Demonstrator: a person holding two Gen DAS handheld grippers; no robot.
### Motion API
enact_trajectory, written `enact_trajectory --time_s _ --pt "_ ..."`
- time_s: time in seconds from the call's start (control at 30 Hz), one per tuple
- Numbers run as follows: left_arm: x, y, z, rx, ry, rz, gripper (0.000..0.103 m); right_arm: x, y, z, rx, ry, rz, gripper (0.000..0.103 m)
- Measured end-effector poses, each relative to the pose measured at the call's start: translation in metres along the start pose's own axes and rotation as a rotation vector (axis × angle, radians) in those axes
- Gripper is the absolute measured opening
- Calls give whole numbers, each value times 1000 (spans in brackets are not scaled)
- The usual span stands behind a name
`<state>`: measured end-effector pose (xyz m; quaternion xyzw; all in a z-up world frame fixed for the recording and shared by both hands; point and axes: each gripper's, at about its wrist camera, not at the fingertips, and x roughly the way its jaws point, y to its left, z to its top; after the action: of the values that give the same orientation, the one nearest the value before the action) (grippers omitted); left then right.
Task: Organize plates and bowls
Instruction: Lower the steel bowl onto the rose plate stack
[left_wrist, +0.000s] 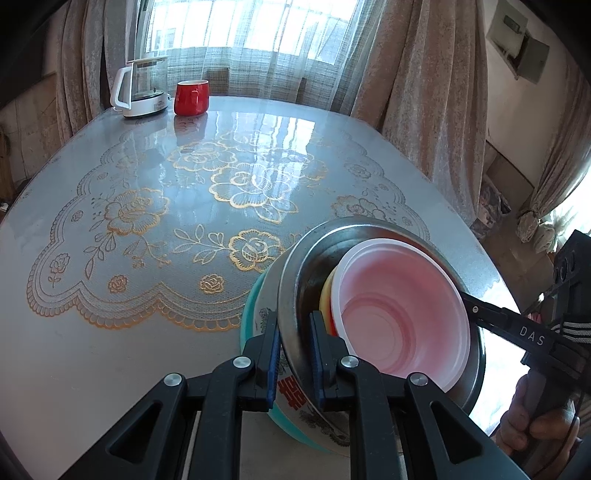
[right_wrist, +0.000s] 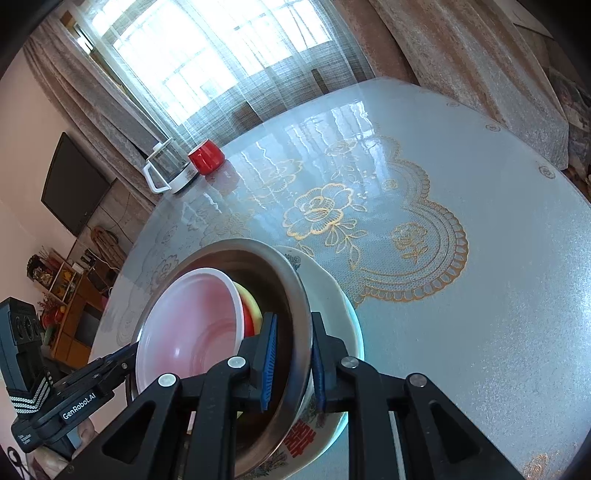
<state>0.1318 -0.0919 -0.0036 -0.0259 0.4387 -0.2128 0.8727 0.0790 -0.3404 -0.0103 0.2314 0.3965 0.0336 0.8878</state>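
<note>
The left fingers (left_wrist: 275, 354), black with blue ribbed pads, pinch the rim of a round stainless-steel basin (left_wrist: 295, 280), one pad outside the wall and one inside. The right fingers (right_wrist: 271, 354) pinch the opposite side of the same rim in the same way; in the left wrist view the right gripper (left_wrist: 476, 308) reaches in from the far side of the stack.

Inside the steel basin sits a translucent pink plastic bowl (left_wrist: 399, 306), with a yellow bowl (left_wrist: 327, 295) and a sliver of a red one nested under it. The basin itself rests in a white enamel basin with a teal rim and a red character (left_wrist: 291, 397), which stands at the near edge of the table (left_wrist: 129, 354), a glass-topped one with a gold floral lace cloth.

The steel is stiff and probably smooth, so the thin rim could slip between the pads unless both sides grip evenly; the plastic bowls look light and loose and may shift if the stack tips. The enamel basin is likely heavier and can chip. The rim, taken at two opposite points, seems the sound hold.

Both grippers point inward and slightly downward toward each other across the stack. A white-handled glass kettle (left_wrist: 140, 88) and a red mug (left_wrist: 191, 98) stand well apart at the far edge.
</note>
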Motion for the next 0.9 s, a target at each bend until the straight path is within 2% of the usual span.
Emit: enact_trajectory --time_s 0.43,0.9 --pt "-2 -3 -2 16 -11 11 16 -9 -6 -6 40 -2 12 18" --pt "-4 -5 -5 13 -7 20 17 -18 -2 -13 15 -13 20 18"
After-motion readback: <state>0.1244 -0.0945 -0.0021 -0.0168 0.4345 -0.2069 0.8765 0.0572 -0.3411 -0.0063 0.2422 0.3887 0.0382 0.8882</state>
